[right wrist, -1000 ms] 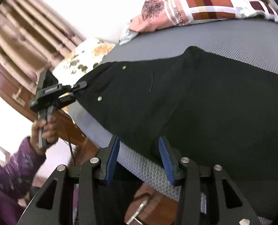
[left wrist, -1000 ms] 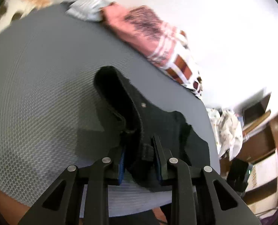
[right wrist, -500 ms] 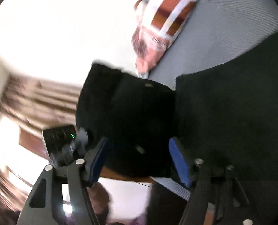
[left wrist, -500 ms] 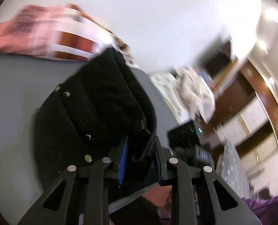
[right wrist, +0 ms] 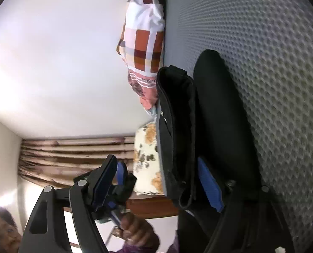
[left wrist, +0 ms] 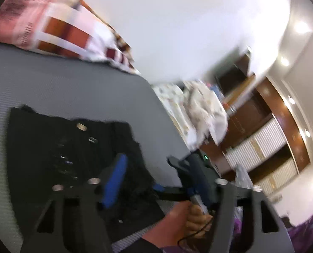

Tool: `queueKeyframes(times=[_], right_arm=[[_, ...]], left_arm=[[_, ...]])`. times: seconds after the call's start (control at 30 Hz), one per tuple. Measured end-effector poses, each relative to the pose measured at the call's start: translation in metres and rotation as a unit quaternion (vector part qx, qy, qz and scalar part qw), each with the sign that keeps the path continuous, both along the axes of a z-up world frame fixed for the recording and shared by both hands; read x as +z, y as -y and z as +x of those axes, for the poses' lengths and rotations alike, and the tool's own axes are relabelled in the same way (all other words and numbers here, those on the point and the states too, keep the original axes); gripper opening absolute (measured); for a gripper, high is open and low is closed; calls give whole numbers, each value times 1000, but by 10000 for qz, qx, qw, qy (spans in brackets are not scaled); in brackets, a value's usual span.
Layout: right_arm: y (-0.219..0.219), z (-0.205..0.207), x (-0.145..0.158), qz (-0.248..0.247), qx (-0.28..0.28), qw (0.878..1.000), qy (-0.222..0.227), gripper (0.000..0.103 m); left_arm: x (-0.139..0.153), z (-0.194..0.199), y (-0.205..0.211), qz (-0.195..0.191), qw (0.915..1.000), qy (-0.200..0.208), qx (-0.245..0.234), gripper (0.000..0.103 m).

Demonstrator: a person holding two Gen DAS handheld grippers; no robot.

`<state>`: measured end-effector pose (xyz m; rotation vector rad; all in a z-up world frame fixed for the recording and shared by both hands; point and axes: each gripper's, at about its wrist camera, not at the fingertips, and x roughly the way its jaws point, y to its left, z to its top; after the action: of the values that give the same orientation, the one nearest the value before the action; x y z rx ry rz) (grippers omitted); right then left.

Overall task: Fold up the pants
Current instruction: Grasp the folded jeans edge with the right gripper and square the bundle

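1. A grey textured mattress [left wrist: 76, 88] fills most of both views; the right wrist view is rolled sideways, so the mattress stands along its right side.
2. The black pants [left wrist: 57, 147] lie on the mattress near its edge, doubled over on themselves, waistband button and rivets facing up. In the right wrist view the layers stack as two dark folds [right wrist: 217, 113].
3. A patterned pillow [left wrist: 59, 33] in pink, white and rust checks lies at the far edge of the mattress, well apart from the pants.
4. A floral cushion [right wrist: 145, 158] shows beyond the mattress edge, with brown curtains [right wrist: 72, 154] behind it.
5. The left gripper [left wrist: 156, 179] hovers over the near edge of the pants; its jaws are opening, and the pads do not press on the cloth.
6. The right gripper [right wrist: 158, 181] has its jaws opening too; a folded edge of the pants lies between them, not pinched.
7. A hand [right wrist: 135, 232] in a purple sleeve holds the left gripper's handle.
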<state>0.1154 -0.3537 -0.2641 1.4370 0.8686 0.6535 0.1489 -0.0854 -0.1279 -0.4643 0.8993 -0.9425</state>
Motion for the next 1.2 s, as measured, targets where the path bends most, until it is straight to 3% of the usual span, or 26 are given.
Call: queueKeyframes(times=[0.17, 0.2, 0.23, 0.27, 0.3, 0.53, 0.6, 0.7, 0.9, 1.07, 1.2], right_arm=[[-12, 20, 10, -912, 263, 9952, -225, 74], [-13, 26, 11, -1145, 320, 9926, -225, 67], [-19, 32, 17, -1603, 455, 9858, -207, 38], [-26, 36, 19, -1963, 622, 9783, -244, 24], [-23, 38, 16, -2038, 641, 9765, -280, 16], [2, -7, 41, -2079, 170, 9779, 166, 14], [17, -19, 31, -2114, 40, 9774, 39, 14], [29, -24, 5, -1740, -108, 9841, -342, 13], [27, -13, 4, -1558, -36, 9876, -196, 14], [41, -20, 8, -1817, -309, 9820, -401, 23], [52, -42, 37, -1661, -454, 9850, -144, 23]], left_arm=[[-12, -7, -34, 423, 9986, -122, 292, 66], [-18, -9, -38, 521, 9980, -182, 318, 66], [-23, -11, -43, 608, 9972, -250, 351, 66], [-30, -14, -47, 698, 9962, -335, 391, 66], [-35, -16, -50, 765, 9954, -409, 412, 66], [-51, -33, -69, 1209, 9904, -456, 500, 67], [-57, -32, -68, 1258, 9895, -519, 481, 67], [-68, -31, -64, 1389, 9874, -645, 399, 67], [-66, -36, -55, 1727, 9839, -300, 345, 67], [-66, -32, -51, 1802, 9828, -276, 294, 67], [-65, -29, -57, 1641, 9852, -347, 354, 67]])
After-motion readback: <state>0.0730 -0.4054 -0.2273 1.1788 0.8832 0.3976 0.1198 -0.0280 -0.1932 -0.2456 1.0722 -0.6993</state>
